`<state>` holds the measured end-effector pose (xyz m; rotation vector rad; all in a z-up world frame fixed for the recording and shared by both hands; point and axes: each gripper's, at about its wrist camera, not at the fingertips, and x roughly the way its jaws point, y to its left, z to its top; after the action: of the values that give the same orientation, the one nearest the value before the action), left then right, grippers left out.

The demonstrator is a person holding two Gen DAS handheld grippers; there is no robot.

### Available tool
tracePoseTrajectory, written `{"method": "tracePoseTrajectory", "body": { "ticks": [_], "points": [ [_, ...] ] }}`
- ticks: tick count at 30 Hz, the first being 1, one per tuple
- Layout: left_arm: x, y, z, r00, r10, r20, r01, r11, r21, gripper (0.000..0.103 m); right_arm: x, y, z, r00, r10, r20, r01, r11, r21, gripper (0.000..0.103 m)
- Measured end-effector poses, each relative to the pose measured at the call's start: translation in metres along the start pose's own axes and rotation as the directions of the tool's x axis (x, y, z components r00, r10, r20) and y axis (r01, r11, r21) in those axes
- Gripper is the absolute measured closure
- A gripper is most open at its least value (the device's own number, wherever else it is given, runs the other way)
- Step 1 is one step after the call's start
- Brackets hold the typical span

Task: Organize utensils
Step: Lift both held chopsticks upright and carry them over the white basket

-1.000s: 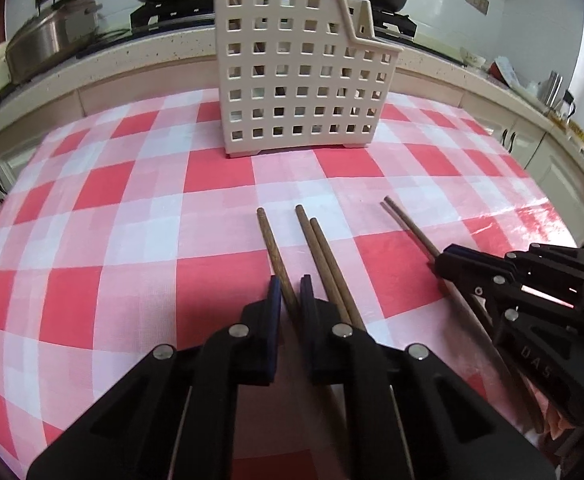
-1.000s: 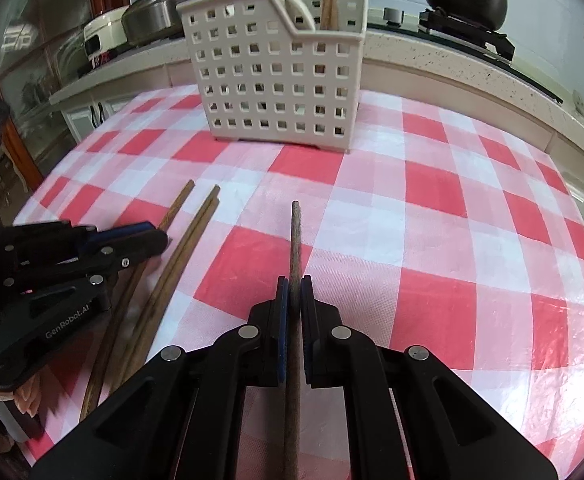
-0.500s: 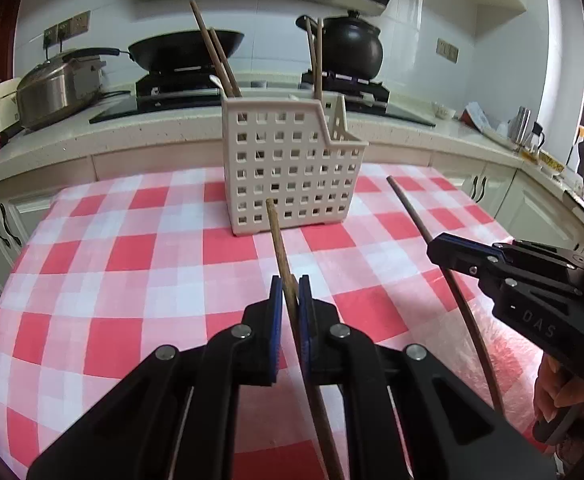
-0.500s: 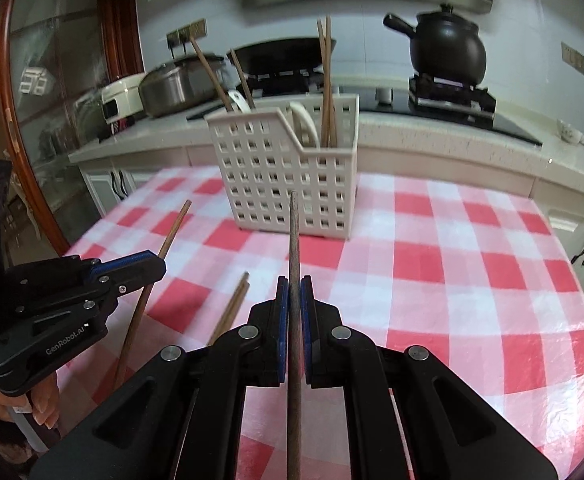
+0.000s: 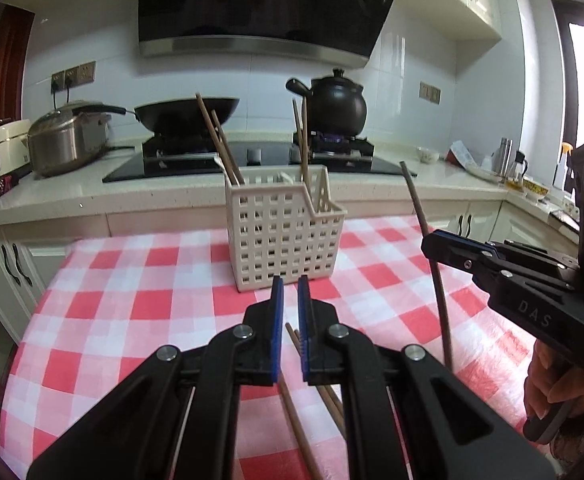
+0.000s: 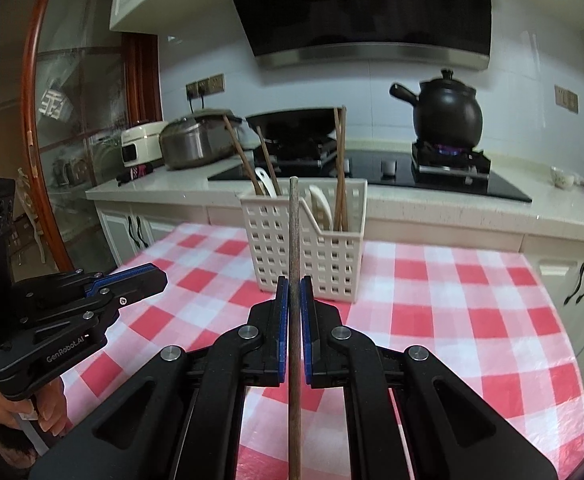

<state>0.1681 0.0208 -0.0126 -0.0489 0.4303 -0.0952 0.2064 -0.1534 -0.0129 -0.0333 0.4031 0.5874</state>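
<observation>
A white slotted utensil basket (image 5: pixel 284 232) stands on the red-checked tablecloth (image 5: pixel 132 304), holding several chopsticks and a white spoon; it also shows in the right wrist view (image 6: pixel 307 248). My right gripper (image 6: pixel 294 284) is shut on a brown chopstick (image 6: pixel 293 240) and holds it raised, pointing at the basket; the same gripper (image 5: pixel 431 240) and chopstick (image 5: pixel 431 248) show in the left wrist view. My left gripper (image 5: pixel 287 284) is slightly open and empty, raised above the table. Loose chopsticks (image 5: pixel 295 412) lie on the cloth beneath it. It appears at the left of the right wrist view (image 6: pixel 160 278).
Behind the table runs a counter (image 5: pixel 92 196) with a stove, a black wok (image 5: pixel 188 114), a black clay pot (image 5: pixel 337 106), a steel pot (image 5: pixel 66 138) and a rice cooker (image 5: pixel 2 148). White cabinets stand below.
The left gripper has opened a little and lost its chopstick, which now lies on the cloth. Both grippers have risen and tilted up. The right gripper still holds its chopstick.
</observation>
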Motion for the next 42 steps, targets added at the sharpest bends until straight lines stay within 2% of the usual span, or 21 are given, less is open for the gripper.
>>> {"method": "tracePoseTrajectory", "body": {
  "ticks": [3,5,8,10,12,15,17,19,23,25,26,29,32,35,38,42],
  "points": [
    [-0.001,-0.002,0.003,1.000,0.004,-0.020,-0.004,1.000,0.016,0.096,-0.007,0.004,0.005,1.000,-0.011,0.023,0.012,1.000,-0.017,0.097],
    [0.011,-0.001,-0.002,0.996,0.006,-0.088,-0.005,1.000,0.011,0.096,-0.007,0.002,0.004,1.000,-0.018,0.022,0.018,1.000,-0.014,0.097],
    [0.037,0.006,-0.014,0.982,-0.007,-0.190,0.001,0.999,-0.034,0.095,-0.003,-0.002,0.000,1.000,-0.021,0.000,0.021,1.000,0.001,0.097],
    [0.058,0.008,-0.023,0.963,-0.013,-0.268,0.002,0.999,-0.040,0.090,-0.001,-0.002,-0.003,1.000,-0.018,-0.016,0.018,1.000,-0.001,0.097],
    [0.076,0.009,-0.034,0.944,0.028,-0.330,-0.042,0.999,-0.034,0.082,0.003,-0.002,-0.007,0.999,-0.021,-0.030,0.021,1.000,-0.011,0.097],
    [0.093,0.014,-0.048,0.920,0.044,-0.389,-0.068,0.996,-0.049,0.082,0.011,-0.008,-0.011,0.998,-0.023,-0.052,0.023,1.000,0.007,0.097],
    [0.098,0.013,-0.052,0.917,0.042,-0.398,-0.063,0.997,-0.040,0.081,0.013,-0.010,-0.011,0.998,-0.024,-0.054,0.024,1.000,0.009,0.097],
    [0.103,0.011,-0.056,0.909,0.076,-0.409,-0.089,0.996,-0.013,0.082,0.014,-0.012,-0.012,0.998,-0.022,-0.057,0.023,1.000,0.015,0.097],
    [0.117,0.018,-0.061,0.896,0.071,-0.438,-0.090,0.996,-0.022,0.082,0.018,-0.018,-0.014,0.998,-0.013,-0.066,0.016,0.999,0.039,0.097],
    [0.120,0.016,-0.061,0.897,0.085,-0.434,-0.092,0.996,0.005,0.087,0.020,-0.020,-0.017,0.997,-0.009,-0.074,0.013,0.999,0.047,0.097],
    [0.120,0.016,-0.060,0.896,0.083,-0.437,-0.089,0.996,0.006,0.095,0.021,-0.020,-0.018,0.997,-0.005,-0.078,0.009,0.999,0.050,0.097],
    [0.120,0.016,-0.059,0.892,0.062,-0.447,-0.068,0.998,0.003,0.097,0.021,-0.019,-0.019,0.997,-0.001,-0.081,0.005,0.999,0.047,0.097],
    [0.108,0.016,-0.054,0.913,0.066,-0.402,-0.076,0.997,-0.007,0.097,0.018,-0.017,-0.017,0.997,0.001,-0.073,0.002,0.999,0.044,0.097],
    [0.079,0.013,-0.038,0.954,0.060,-0.294,-0.068,0.998,-0.019,0.097,0.012,-0.016,-0.012,0.999,0.006,-0.051,-0.004,0.999,0.045,0.097],
    [0.049,0.011,-0.022,0.982,0.047,-0.185,-0.056,0.998,-0.042,0.097,0.005,-0.014,-0.006,1.000,0.009,-0.022,-0.008,0.999,0.041,0.097],
    [0.017,0.011,-0.001,0.997,0.026,-0.070,-0.031,0.997,-0.068,0.097,-0.007,-0.006,0.003,1.000,0.016,0.013,-0.016,1.000,0.024,0.097]
  ]
}}
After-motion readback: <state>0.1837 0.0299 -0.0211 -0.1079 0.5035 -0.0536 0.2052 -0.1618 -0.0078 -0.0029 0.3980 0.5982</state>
